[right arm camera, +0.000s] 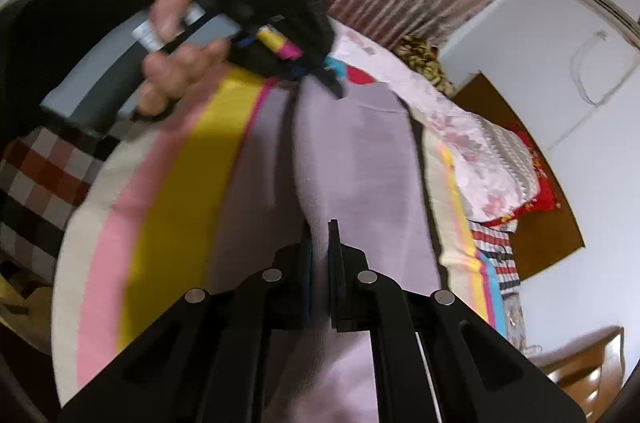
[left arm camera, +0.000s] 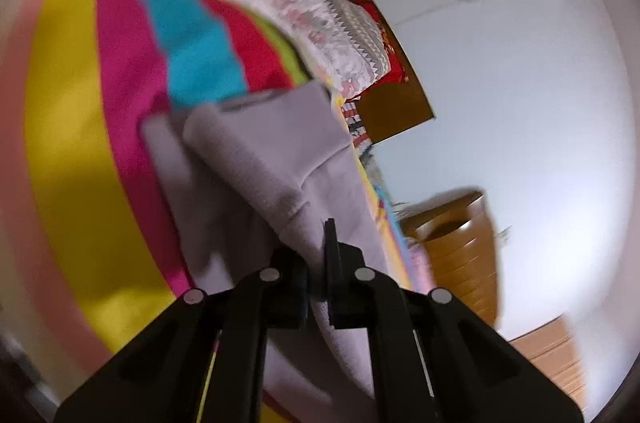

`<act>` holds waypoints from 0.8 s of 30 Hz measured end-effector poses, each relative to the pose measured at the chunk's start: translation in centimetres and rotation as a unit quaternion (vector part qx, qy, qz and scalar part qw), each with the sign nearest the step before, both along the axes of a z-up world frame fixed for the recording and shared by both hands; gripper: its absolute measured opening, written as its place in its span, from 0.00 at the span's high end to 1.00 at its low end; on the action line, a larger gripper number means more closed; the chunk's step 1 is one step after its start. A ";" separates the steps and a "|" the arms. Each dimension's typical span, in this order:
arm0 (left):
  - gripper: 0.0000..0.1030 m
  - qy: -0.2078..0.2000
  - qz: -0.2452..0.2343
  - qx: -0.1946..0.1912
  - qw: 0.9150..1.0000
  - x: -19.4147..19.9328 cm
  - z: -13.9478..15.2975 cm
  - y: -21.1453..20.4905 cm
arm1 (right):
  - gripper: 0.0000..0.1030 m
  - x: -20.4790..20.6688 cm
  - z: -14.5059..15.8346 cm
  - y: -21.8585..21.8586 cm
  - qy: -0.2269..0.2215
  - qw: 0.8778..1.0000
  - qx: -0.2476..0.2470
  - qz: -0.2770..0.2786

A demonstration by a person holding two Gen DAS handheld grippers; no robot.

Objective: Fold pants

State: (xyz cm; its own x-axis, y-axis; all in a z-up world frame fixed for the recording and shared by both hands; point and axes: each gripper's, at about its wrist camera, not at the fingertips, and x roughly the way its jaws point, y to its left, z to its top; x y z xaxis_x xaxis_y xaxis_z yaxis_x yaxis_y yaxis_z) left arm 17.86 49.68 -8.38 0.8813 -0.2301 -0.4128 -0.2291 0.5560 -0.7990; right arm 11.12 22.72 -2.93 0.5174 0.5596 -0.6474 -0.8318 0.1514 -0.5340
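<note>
**Pants pinched in both grippers, held up over a striped bedspread, mid-fold**

Pants point(right arm camera: 352, 159) of pale lilac fabric are caught at two places, one in each hand-held tool. Nearest in the right wrist view, the right gripper point(right arm camera: 320, 263) has its two black fingers closed tight on a ridge of the cloth, which runs up and away from the fingertips as a broad smooth panel. In the left wrist view, the left gripper point(left arm camera: 318, 263) is likewise clamped on the fabric, a seamed edge passing between its fingers while the rest of the garment bunches in soft folds just beyond.

Farther along the panel in the right view, the person's left hand point(right arm camera: 172, 63) grips the handle of the other tool, whose tip meets the far end of the pants. The garment thus stretches between the two grippers, above a striped bedspread point(left arm camera: 68, 127) in yellow, pink, blue and red bands. Whether any part of the pants touches the bedspread cannot be told, as both views are blurred.

This looks like the carrying part of a fold, with one end being brought over toward the other. The next move probably calls for lowering the held edges together, lined up, before letting go.

Beyond the bed lie floral quilts point(right arm camera: 472, 143) and a white wall point(left arm camera: 520, 103).
</note>
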 end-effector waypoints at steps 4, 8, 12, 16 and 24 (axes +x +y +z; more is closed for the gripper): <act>0.94 0.005 0.004 0.067 0.998 -0.5 2.9 0.6 | 0.96 -1.1 1.1 1.5 0.017 1.000 0.016 0.004; 0.94 0.063 -0.016 0.039 0.997 0.2 -0.2 1.2 | 0.95 -0.8 -0.9 2.2 0.046 0.999 -0.022 -0.006; 0.93 0.059 -0.013 0.015 0.998 -0.3 -2.5 1.4 | 0.95 -1.0 -2.1 1.5 0.061 0.998 -0.028 -0.010; 0.93 0.043 0.009 0.015 0.999 -1.3 -2.0 1.1 | 0.95 -1.3 -1.0 1.3 0.060 0.998 -0.017 -0.006; 0.91 0.064 0.006 0.005 0.998 -1.1 -2.8 1.2 | 0.86 -1.8 -2.0 1.1 0.052 0.998 -0.024 -0.008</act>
